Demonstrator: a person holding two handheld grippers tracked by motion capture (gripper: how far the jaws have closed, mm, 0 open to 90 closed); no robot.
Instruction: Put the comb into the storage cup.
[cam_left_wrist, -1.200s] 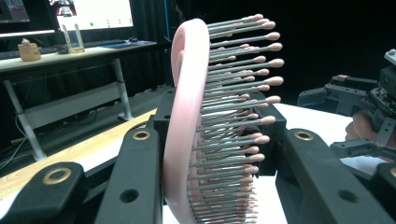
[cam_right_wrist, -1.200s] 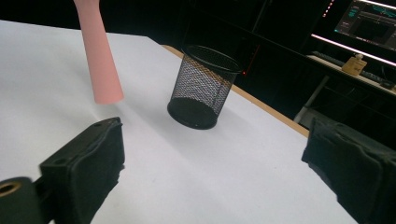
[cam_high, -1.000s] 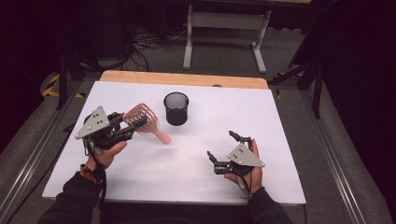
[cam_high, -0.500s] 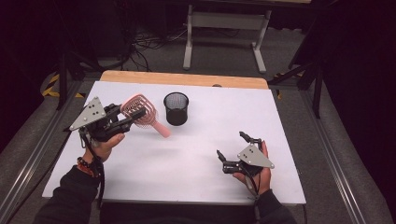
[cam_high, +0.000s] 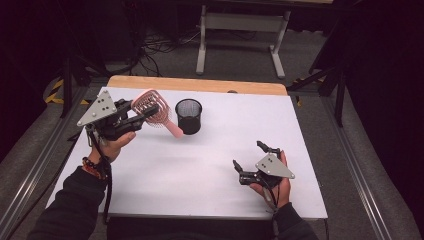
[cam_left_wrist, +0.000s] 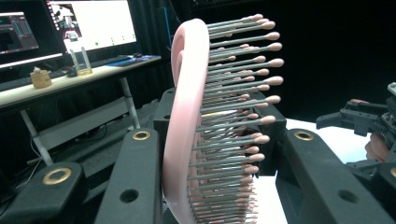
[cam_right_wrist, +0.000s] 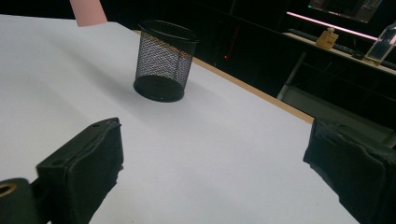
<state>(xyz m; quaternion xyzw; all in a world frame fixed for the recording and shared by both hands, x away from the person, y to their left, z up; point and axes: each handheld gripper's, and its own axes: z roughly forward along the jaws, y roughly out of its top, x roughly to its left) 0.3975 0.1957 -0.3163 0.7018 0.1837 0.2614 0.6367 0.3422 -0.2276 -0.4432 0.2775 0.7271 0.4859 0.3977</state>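
1. Now the left gripper (cam_high: 131, 120) holds the pink brush (cam_high: 152, 109) higher off the surface (cam_high: 200, 165) than a second ago, and the brush has drifted toward the cup (cam_high: 188, 116).
2. The jaws pinch the brush by its head: in the left gripper view the pink frame (cam_left_wrist: 184, 126) stands on edge between them, bristles (cam_left_wrist: 238, 116) pointing to the right of that view.
3. In the high view the handle (cam_high: 174, 131) slants down toward the cup and ends just beside its rim; whether it touches the mesh I cannot tell.
4. The right gripper (cam_high: 248, 166) has barely shifted from its place a second ago; it rests in the hand near the front right of the surface, well apart from brush and cup, jaws spread and holding nothing.
5. Judged from the lift and the drift, the work in hand looks like carrying the brush over to drop it handle-first into the cup. The carry seems nearly done, the lowering not yet begun.
6. The cup (cam_right_wrist: 162, 60) is a black wire-mesh pot, upright on the surface. Seen through the mesh in the right gripper view, it appears empty down to its dark base.
7. A pink corner (cam_right_wrist: 88, 12) at the top edge of that view is probably the end of the brush handle, hanging above the surface near the cup.
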